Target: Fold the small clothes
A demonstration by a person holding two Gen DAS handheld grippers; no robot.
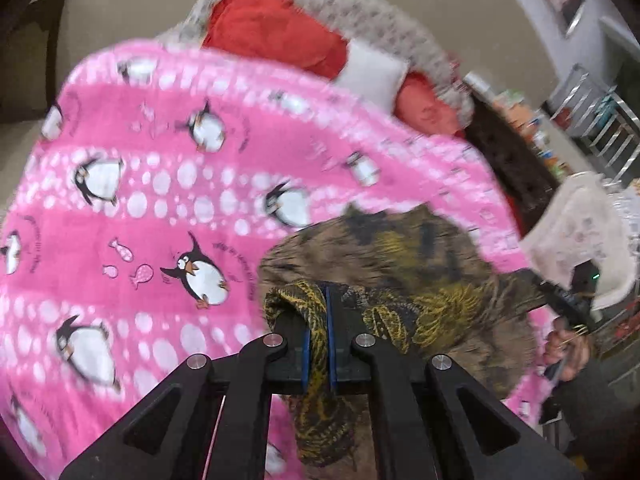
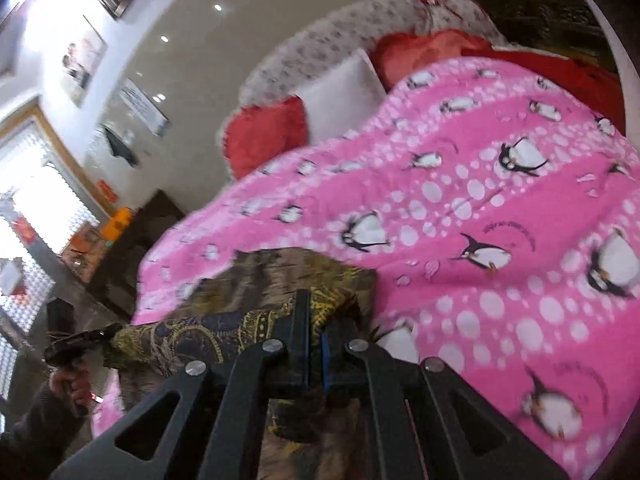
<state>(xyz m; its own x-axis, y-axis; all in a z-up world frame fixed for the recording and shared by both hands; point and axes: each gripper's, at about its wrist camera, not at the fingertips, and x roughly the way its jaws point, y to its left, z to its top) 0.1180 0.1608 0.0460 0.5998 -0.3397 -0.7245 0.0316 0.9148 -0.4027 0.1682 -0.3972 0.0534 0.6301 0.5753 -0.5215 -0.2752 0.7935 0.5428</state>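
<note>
A small brown garment with a yellow and dark paisley print (image 1: 404, 252) hangs stretched between my two grippers, above a pink penguin blanket (image 1: 160, 184). My left gripper (image 1: 320, 292) is shut on one bunched edge of it, with cloth squeezed between the blue pads. In the right wrist view my right gripper (image 2: 314, 304) is shut on the other edge of the garment (image 2: 280, 276). Each gripper also shows in the other's view: the right gripper (image 1: 568, 296) with a hand under it, and the left gripper (image 2: 80, 340) at the lower left. Both views are blurred.
The pink penguin blanket (image 2: 480, 208) covers a bed. At its head lie red pillows (image 1: 272, 28), a white pillow (image 1: 372, 72) and a grey patterned cover (image 1: 360, 12). A dark cabinet (image 1: 508, 160) with small items and a metal rack (image 1: 600, 120) stand beside the bed.
</note>
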